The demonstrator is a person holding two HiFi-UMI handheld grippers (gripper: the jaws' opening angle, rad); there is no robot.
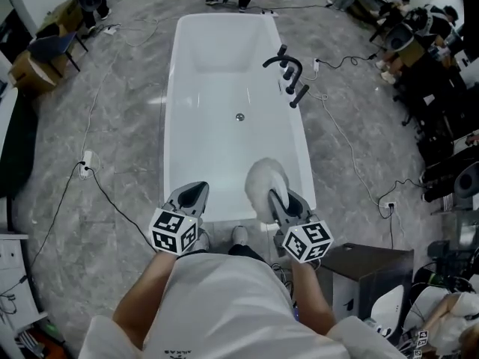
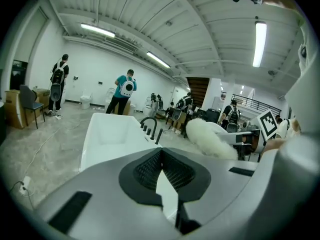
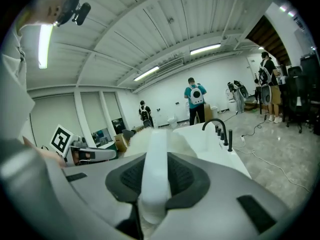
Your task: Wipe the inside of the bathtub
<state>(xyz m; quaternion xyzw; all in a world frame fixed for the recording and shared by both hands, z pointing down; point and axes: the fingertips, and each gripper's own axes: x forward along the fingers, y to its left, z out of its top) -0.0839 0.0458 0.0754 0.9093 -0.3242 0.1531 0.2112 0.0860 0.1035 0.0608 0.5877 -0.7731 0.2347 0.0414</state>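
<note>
The left tool [image 1: 196, 194], pressed together and empty, and the right tool [image 1: 275, 197], pinching a fluffy white duster [image 1: 263, 178], hover at the tub's [image 1: 224, 81] near end.

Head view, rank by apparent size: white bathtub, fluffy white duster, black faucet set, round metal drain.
1. white rectangular bathtub, largest by far.
2-3. fluffy white duster and black curved faucet set look about alike. The duster is nearer the camera, so I leave them unranked.
4. small round metal drain, smallest.
</note>
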